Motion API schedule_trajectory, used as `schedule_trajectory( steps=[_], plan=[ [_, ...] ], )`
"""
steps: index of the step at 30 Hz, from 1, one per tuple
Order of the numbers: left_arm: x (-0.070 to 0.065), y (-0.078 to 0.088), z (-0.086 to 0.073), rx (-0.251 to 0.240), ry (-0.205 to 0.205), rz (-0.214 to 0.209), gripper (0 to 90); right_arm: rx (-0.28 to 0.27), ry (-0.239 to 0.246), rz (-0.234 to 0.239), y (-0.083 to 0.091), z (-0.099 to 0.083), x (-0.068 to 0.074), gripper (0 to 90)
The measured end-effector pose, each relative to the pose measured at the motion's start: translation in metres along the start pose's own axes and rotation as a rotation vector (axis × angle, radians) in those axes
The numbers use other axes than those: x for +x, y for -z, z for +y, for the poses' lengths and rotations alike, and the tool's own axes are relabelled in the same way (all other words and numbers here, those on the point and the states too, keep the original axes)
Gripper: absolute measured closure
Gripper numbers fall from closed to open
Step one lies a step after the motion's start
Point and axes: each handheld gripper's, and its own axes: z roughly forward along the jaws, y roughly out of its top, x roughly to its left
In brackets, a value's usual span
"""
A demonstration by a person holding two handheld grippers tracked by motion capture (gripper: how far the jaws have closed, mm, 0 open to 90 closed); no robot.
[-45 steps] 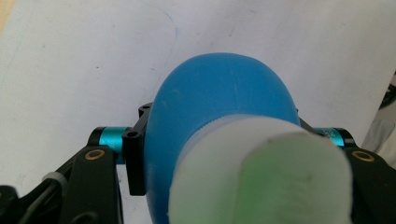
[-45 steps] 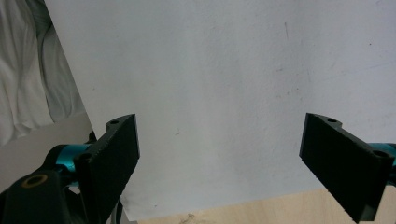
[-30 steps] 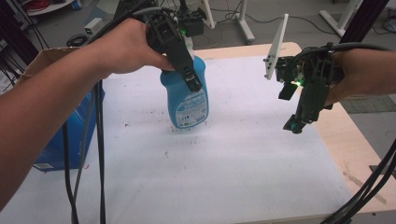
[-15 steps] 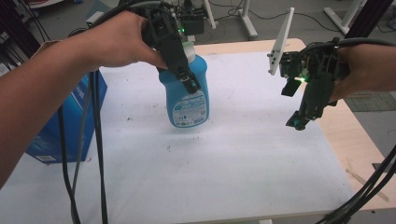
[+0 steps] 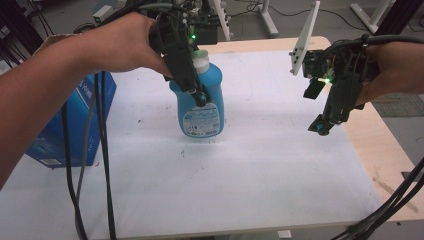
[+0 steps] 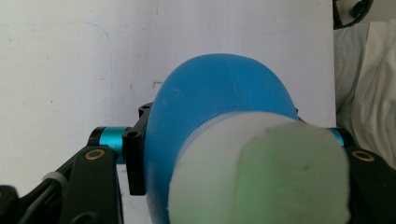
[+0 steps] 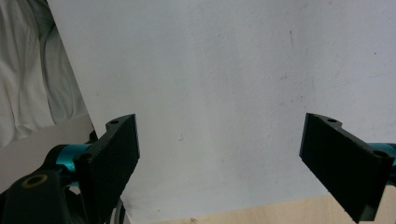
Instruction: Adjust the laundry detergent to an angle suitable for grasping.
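A blue detergent bottle (image 5: 202, 110) with a white cap (image 5: 201, 59) and a printed label stands about upright at the middle of the white-covered table (image 5: 250, 175). My left gripper (image 5: 197, 95) comes down from above and is shut on the bottle's upper body. In the left gripper view the bottle (image 6: 219, 107) and its cap (image 6: 261, 172) sit between the jaws. Whether its base rests on the table I cannot tell. My right gripper (image 5: 320, 127) hovers over the table's right side, apart from the bottle. It is open, with bare white cover between its jaws (image 7: 219, 154).
A blue cardboard box (image 5: 75, 135) stands at the table's left edge. Black cables (image 5: 100, 165) hang from the left hand across the front left. Bare wood (image 5: 380, 145) shows along the right edge. Stands and a dark device (image 5: 205, 30) are behind the table.
The bottle has come more upright in the left gripper, and its white cap now shows. The right gripper has hardly moved.
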Motion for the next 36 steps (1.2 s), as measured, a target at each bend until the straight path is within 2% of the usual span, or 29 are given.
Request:
schedule_trajectory(
  steps=[3,11,20,31,36],
  plan=[
    [-0.001,-0.003,-0.003,0.005,-0.016,-0.006,38.1,0.0,0.003,0.003,-0.001,0.001,0.0,11.6],
    [-0.002,-0.012,-0.007,0.022,-0.027,-0.017,38.1,-0.002,0.01,0.006,-0.003,0.003,-0.002,11.6],
    [-0.005,-0.019,-0.01,0.012,-0.079,-0.038,38.1,0.001,0.01,0.013,-0.006,0.004,-0.003,11.5],
    [-0.006,-0.032,-0.012,0.033,-0.101,-0.055,38.1,0.002,-0.003,0.015,-0.007,0.003,-0.003,11.6],
    [-0.008,-0.036,-0.011,0.037,-0.131,-0.058,38.1,0.001,0.0,0.015,-0.007,0.003,-0.004,11.5]
  ],
)
